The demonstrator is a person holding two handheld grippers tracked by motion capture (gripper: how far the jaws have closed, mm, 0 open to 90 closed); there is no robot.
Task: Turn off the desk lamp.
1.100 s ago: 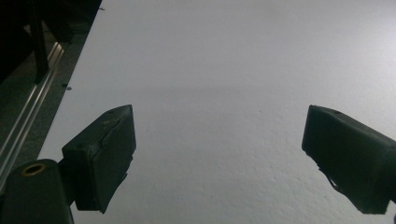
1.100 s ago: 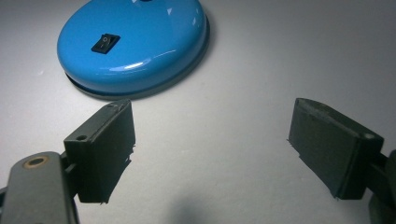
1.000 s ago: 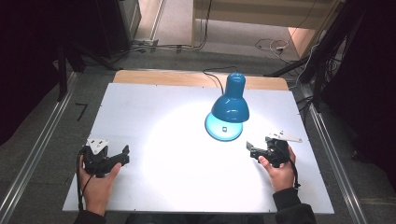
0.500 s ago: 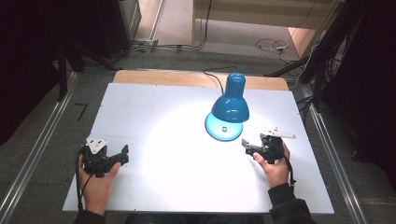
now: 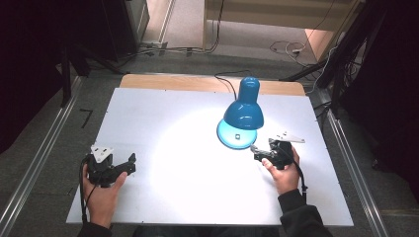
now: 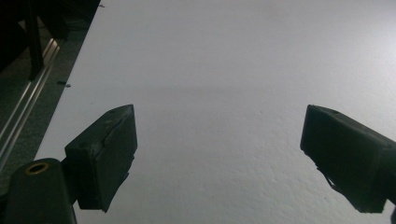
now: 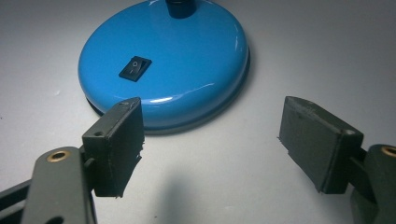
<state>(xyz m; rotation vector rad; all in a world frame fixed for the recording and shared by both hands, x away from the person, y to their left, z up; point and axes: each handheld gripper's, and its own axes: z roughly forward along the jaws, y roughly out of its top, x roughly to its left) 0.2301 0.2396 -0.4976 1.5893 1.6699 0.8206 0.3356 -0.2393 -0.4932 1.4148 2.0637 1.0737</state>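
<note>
Right now a glossy blue metal desk lamp (image 5: 244,112) stands on the far right part of the white tabletop (image 5: 188,123), its round flat base (image 7: 168,60) resting on the surface and its bell-shaped shade (image 5: 245,106) bent down over that base, throwing a bright pool of light across the middle of the table. A black power cord (image 5: 225,81) runs from the lamp toward the far edge.

The right gripper (image 7: 212,144) hangs just beside the near edge of the base, not touching it, its jaws spread wide with nothing between them. A small black rocker switch (image 7: 135,68) sits on top of the base, ahead of the jaws and a little to the left in the right gripper view. The left gripper (image 6: 219,154) rests near the near-left corner of the table, well apart from the lamp, its jaws likewise wide apart and empty over bare tabletop.

By its looks, the base is probably weighted and stiff, while its painted dome is smooth and likely slippery, so a pinch across the rim could slide off. The narrow neck would likely offer a surer hold for moving it, though the trailing cord may drag. The switch looks to need only a light press from one jaw tip.
</note>
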